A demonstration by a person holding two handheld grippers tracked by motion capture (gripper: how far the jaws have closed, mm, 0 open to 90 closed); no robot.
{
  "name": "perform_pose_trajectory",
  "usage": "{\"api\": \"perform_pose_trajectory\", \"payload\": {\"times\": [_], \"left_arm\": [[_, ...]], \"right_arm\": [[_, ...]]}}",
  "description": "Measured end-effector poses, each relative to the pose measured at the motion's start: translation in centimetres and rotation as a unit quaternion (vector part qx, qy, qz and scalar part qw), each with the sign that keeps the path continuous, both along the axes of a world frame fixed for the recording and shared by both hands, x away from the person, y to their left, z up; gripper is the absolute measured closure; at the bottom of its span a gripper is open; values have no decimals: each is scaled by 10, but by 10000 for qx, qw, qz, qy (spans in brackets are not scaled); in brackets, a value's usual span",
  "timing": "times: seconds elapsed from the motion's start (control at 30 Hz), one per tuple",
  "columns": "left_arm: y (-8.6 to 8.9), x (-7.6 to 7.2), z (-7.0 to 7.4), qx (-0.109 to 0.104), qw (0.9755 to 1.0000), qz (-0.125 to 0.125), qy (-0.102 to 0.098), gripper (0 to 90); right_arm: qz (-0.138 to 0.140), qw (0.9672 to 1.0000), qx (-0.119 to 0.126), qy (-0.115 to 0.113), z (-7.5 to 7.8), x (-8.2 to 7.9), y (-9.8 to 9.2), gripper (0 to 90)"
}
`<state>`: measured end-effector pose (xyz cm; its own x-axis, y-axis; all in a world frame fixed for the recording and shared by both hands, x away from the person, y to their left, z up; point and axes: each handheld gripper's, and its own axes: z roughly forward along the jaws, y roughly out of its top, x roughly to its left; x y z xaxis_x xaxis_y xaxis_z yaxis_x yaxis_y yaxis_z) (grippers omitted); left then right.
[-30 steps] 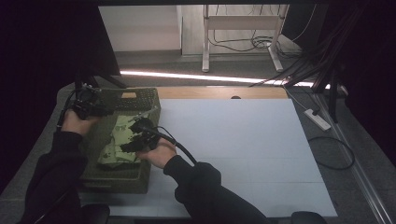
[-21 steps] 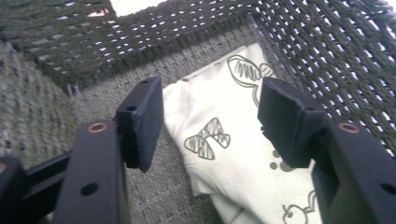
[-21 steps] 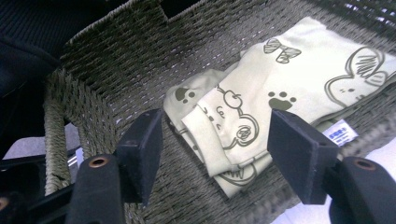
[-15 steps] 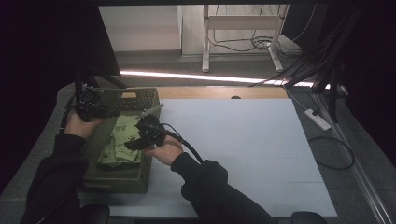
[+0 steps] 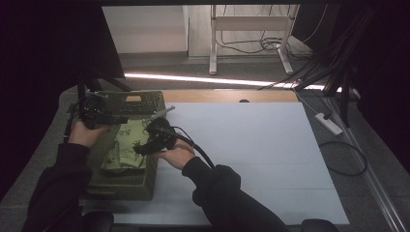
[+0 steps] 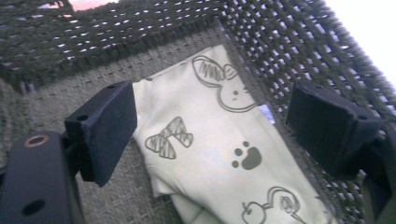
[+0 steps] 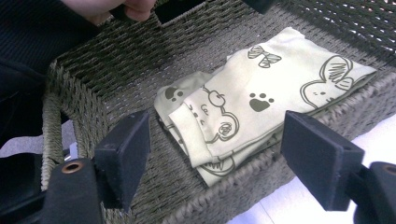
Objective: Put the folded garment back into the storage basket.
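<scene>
While both tongs [image 6: 210, 135] [image 7: 215, 154] have just opened, the printed cloth [image 7: 261, 102] bears no readable writing.

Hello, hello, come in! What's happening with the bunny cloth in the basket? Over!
Both grippers, left and right, just opened, jaws empty. Folded bunny cloth lying flat in woven basket. Nothing in the way.

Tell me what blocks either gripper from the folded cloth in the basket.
Nothing visible does. The folded cloth lies bare on the basket floor. The left gripper and right gripper, jaws just opened and empty, hang over it.
</scene>
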<state>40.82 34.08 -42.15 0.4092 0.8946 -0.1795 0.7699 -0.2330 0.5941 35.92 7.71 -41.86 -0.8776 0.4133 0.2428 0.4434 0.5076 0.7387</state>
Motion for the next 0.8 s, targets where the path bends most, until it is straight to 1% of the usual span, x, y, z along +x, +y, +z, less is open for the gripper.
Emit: {"api": "perform_pose_trajectory", "payload": {"times": [0.07,0.13,0.2,0.3,0.43,0.5,0.57,0.63,0.77,0.8], "left_arm": [[1,-2,0,-154,9999,-37,-3,162],[1,-4,0,-264,9996,-55,-5,151],[0,-6,0,-305,9995,-95,-11,137],[-2,-9,0,-385,9991,-158,-32,106],[-6,-15,0,-412,9988,-249,-73,83],[-9,-18,-1,-378,9989,-258,-69,64],[-11,-20,-1,-363,9990,-252,-63,62],[-13,-23,-2,-398,9989,-252,-80,50],[-17,-27,-3,-356,9990,-280,-70,36],[-18,-28,-3,-374,9989,-288,-68,31]], "right_arm": [[5,10000,9,-5,0,0,-1,234],[-12,10000,-30,-25,-1,2,-3,209],[6,10000,-46,-41,-1,2,-4,189],[-16,9999,-75,-130,-2,3,-8,146],[-31,9997,-111,-193,-1,4,-12,128],[-55,9998,-86,-179,-2,4,-17,105],[-64,9998,-80,-174,-2,5,-19,102],[-75,9998,-86,-147,-3,6,-23,90],[-87,9998,-79,-136,-4,7,-30,74],[-91,9998,-81,-139,-4,8,-31,69]]}}
